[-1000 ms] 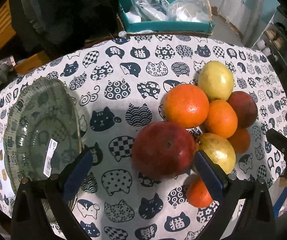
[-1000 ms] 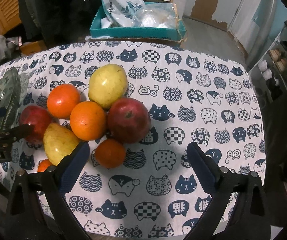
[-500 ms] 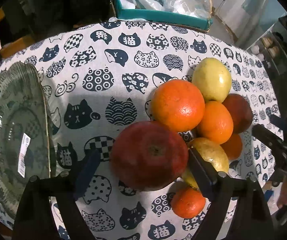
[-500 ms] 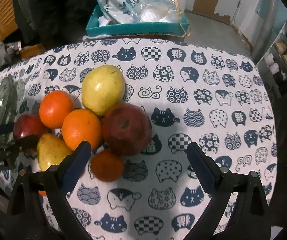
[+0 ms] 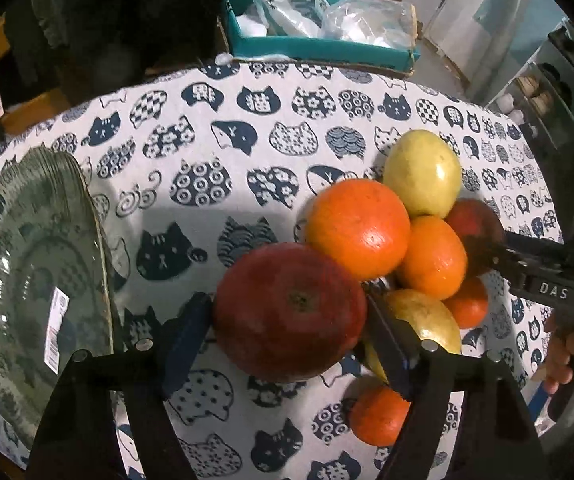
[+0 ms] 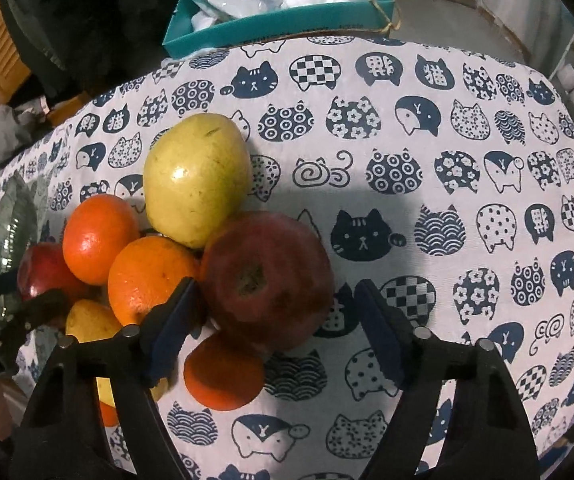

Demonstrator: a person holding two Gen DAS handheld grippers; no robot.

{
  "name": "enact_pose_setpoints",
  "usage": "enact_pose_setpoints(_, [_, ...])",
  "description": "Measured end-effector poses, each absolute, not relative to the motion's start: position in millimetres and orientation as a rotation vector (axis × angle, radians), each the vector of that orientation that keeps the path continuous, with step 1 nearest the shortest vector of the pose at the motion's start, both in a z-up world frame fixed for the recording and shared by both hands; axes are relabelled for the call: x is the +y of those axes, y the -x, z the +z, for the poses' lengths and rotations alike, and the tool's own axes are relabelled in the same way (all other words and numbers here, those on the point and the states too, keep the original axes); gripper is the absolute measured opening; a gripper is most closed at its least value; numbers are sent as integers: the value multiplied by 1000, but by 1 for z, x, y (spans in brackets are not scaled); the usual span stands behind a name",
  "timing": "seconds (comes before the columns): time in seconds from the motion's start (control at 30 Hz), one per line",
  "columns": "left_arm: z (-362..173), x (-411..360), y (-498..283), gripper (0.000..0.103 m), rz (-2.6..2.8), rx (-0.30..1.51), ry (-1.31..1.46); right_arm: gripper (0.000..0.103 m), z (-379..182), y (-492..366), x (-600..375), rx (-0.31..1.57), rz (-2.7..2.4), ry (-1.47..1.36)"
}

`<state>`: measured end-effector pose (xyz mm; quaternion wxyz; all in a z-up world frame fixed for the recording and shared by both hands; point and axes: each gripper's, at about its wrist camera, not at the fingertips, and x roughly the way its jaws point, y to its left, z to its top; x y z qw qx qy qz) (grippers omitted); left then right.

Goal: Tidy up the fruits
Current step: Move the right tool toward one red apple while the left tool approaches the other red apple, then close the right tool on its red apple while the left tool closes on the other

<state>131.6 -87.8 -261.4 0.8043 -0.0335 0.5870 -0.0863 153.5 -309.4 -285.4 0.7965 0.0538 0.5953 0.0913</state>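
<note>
Left gripper (image 5: 289, 330): just closed, clamping red apple (image 5: 289, 312); oranges (image 5: 357, 228) crowding at 1 o'clock. Right gripper (image 6: 273, 326): closing around second apple (image 6: 267, 280), right pad apart; glass plate (image 5: 27, 280) at 9 o'clock.

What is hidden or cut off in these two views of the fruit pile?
- Left wrist view: ribbed green glass plate, cut by the left edge.
- Right wrist view: small orange mandarin, top under the dark red apple.
- Left wrist view: unclear whether the left gripper, jaws just closing, already presses the big red apple.
</note>
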Motion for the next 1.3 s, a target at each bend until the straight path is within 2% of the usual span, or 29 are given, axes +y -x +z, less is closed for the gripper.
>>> enact_pose_setpoints(0.03, [-262, -87, -133, 79, -184, 1257, 77, 68, -284, -154, -309, 1276, 207, -121])
enact_pose_setpoints(0.23, [-263, -87, -137, 80, -181, 1257, 73, 67, -278, -152, -318, 1252, 117, -26])
enact_pose_setpoints(0.5, [-273, -91, -141, 80, -168, 1284, 54, 72, -289, -156, -321, 1275, 108, -24])
enact_pose_setpoints(0.83, [-275, -98, -139, 79, -166, 1272, -6, 72, -307, -165, -324, 1306, 120, -83])
enact_pose_setpoints(1.03, [-269, -99, -137, 79, -167, 1247, -21, 71, -299, -160, -318, 1266, 79, -8])
enact_pose_setpoints(1.3, [-239, -93, -130, 79, -160, 1158, -10, 71, -262, -143, -315, 1156, 62, 27])
